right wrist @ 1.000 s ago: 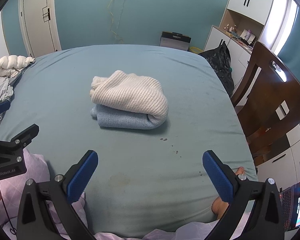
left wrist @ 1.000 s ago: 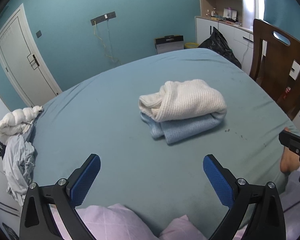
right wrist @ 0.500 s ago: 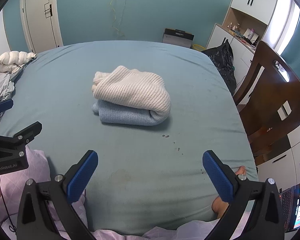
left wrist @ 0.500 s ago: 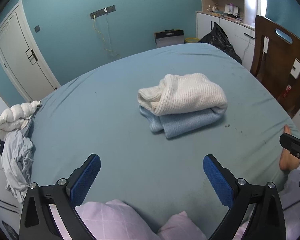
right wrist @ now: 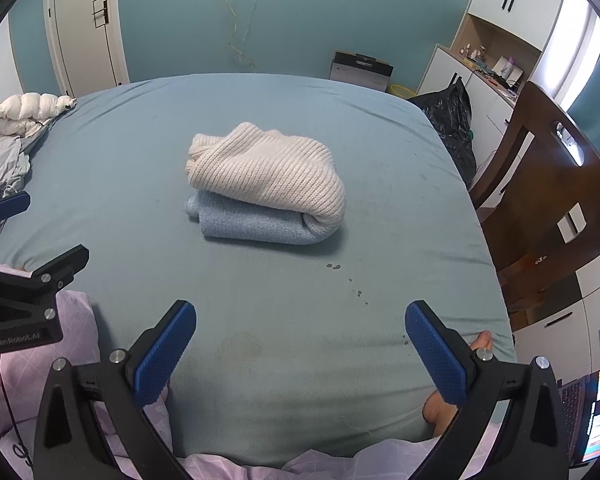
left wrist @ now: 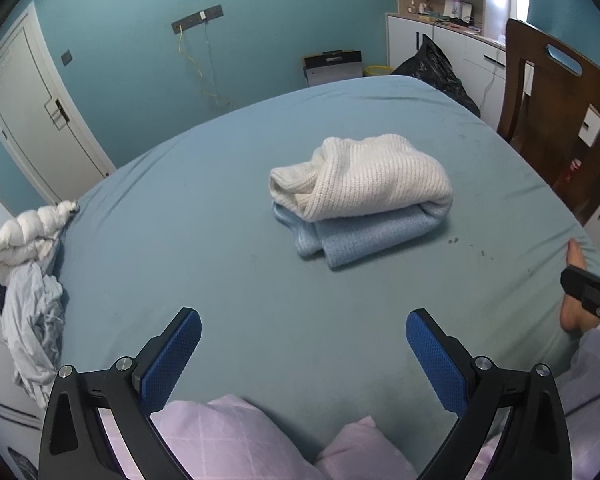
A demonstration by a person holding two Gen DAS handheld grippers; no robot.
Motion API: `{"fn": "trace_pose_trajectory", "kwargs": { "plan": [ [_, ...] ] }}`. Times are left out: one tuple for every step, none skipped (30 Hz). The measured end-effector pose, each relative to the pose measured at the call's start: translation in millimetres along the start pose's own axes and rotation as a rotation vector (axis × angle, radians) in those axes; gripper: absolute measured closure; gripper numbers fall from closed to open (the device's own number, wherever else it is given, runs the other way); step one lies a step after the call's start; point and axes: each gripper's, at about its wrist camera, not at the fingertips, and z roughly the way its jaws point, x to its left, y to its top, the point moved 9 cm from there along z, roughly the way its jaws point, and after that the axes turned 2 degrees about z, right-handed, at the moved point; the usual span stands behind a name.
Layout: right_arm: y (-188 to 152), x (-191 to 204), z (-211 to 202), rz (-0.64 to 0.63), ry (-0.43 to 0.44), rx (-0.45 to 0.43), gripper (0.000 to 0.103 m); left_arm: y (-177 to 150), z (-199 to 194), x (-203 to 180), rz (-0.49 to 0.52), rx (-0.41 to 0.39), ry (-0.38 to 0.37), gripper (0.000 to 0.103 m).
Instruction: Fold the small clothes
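A folded cream knit sweater (left wrist: 364, 176) lies on top of a folded light-blue garment (left wrist: 360, 236) in the middle of the blue-green bed (left wrist: 180, 220). The same stack shows in the right wrist view, sweater (right wrist: 268, 172) over the blue garment (right wrist: 252, 224). My left gripper (left wrist: 304, 344) is open and empty, held over the bed's near edge, well short of the stack. My right gripper (right wrist: 300, 336) is open and empty too, also near the front edge. Each gripper shows at the side of the other's view.
A heap of white and grey clothes (left wrist: 24, 264) lies at the bed's left edge. A wooden chair (right wrist: 552, 200) and a black bag (right wrist: 448, 120) stand to the right. Pink-clad legs (left wrist: 228, 440) are below the grippers. A bare foot (right wrist: 440, 412) rests at the bed's near right corner.
Both grippers have drifted slightly, so the stack sits a little lower in the right view and shifted in the left view. The clothes have not moved. Both grippers stay open.
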Motion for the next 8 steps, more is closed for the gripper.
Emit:
{"fn": "trace_pose_trajectory", "kwargs": {
  "plan": [
    [-0.3,0.7,-0.1,-0.004,0.002,0.001,0.001,-0.4,1.3,0.3,-0.008,0.005,-0.008,0.0],
    [-0.4,0.9,0.1,-0.007,0.003,0.002,0.001,-0.8,2.5,0.6,-0.013,0.009,-0.012,0.0],
    [-0.7,1.2,0.2,-0.009,0.003,0.003,0.001,-0.8,3.4,1.0,-0.015,0.011,-0.013,0.0],
    [-0.9,1.2,0.6,-0.01,0.004,0.004,0.001,-1.0,3.4,0.9,-0.016,0.007,-0.015,0.0],
    [-0.7,1.1,1.2,-0.012,0.003,0.006,0.001,-0.8,2.6,0.7,-0.017,-0.002,-0.017,0.0],
    [-1.1,1.1,1.5,-0.013,0.003,0.007,0.001,-0.5,1.6,0.9,-0.017,-0.01,-0.012,0.0],
    [-1.5,1.2,2.0,-0.013,0.001,0.008,0.001,-0.3,1.3,0.7,-0.015,-0.011,-0.008,0.0],
    [-1.6,1.1,2.5,-0.013,0.001,0.01,0.001,-0.3,1.6,-0.2,-0.012,-0.006,-0.008,0.0]
  ]
}}
